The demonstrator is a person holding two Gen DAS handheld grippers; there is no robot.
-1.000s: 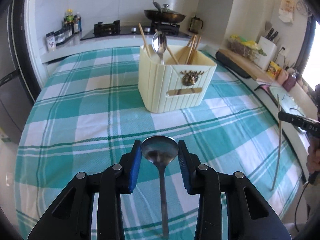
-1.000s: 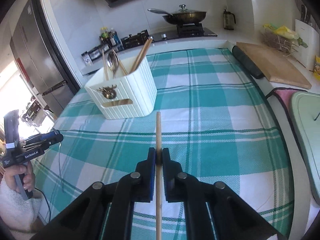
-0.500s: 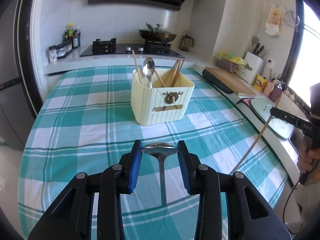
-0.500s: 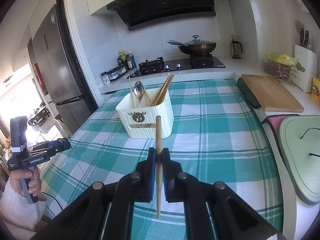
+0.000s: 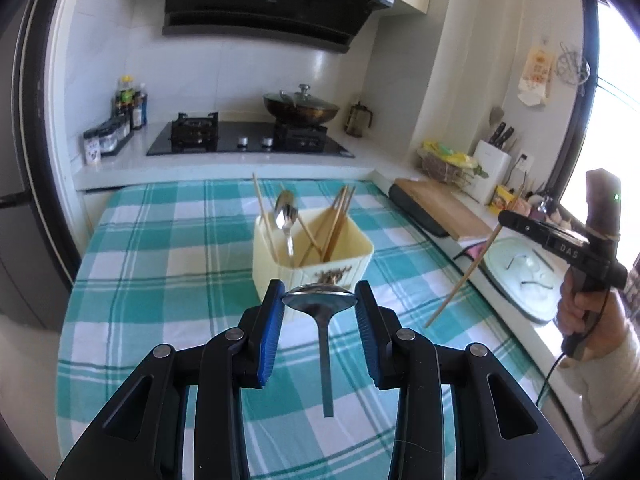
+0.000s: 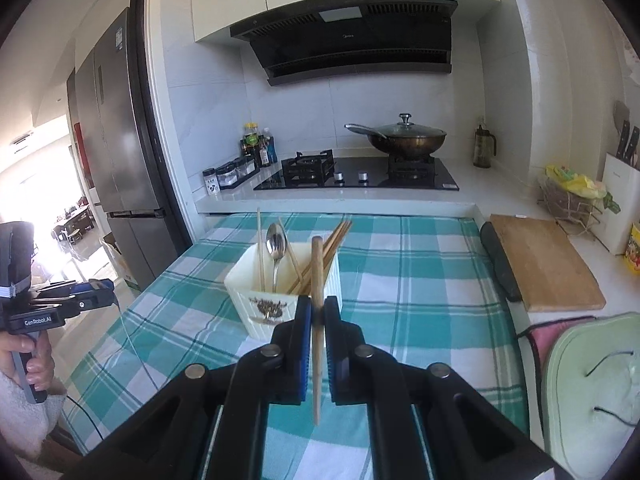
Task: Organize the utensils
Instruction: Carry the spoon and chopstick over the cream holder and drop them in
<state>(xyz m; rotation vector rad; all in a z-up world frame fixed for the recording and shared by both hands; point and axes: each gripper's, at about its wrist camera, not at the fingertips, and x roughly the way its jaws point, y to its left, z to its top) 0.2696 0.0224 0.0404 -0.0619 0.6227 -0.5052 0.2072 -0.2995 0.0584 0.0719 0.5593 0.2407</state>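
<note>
A cream utensil holder (image 5: 344, 258) stands mid-table with several chopsticks and a spoon in it; it also shows in the right wrist view (image 6: 256, 300). My left gripper (image 5: 319, 300) is shut on a metal spoon (image 5: 320, 302), gripped at the bowl with the handle hanging down, held in the air just short of the holder. My right gripper (image 6: 317, 316) is shut on a wooden chopstick (image 6: 317, 272), held above the table near the holder. In the left wrist view the right gripper (image 5: 516, 222) and its chopstick (image 5: 460, 280) are at the right.
The table carries a teal checked cloth (image 5: 160, 264). Behind it are a stove (image 5: 248, 142) with a lidded wok (image 5: 300, 108) and spice jars (image 5: 108, 138). A cutting board (image 6: 544, 260) and a knife block (image 5: 490, 168) are on the right counter. A fridge (image 6: 116, 152) stands left.
Both grippers have risen from the table and tilted up, carrying the spoon and the chopstick. Both have moved closer to the holder.
</note>
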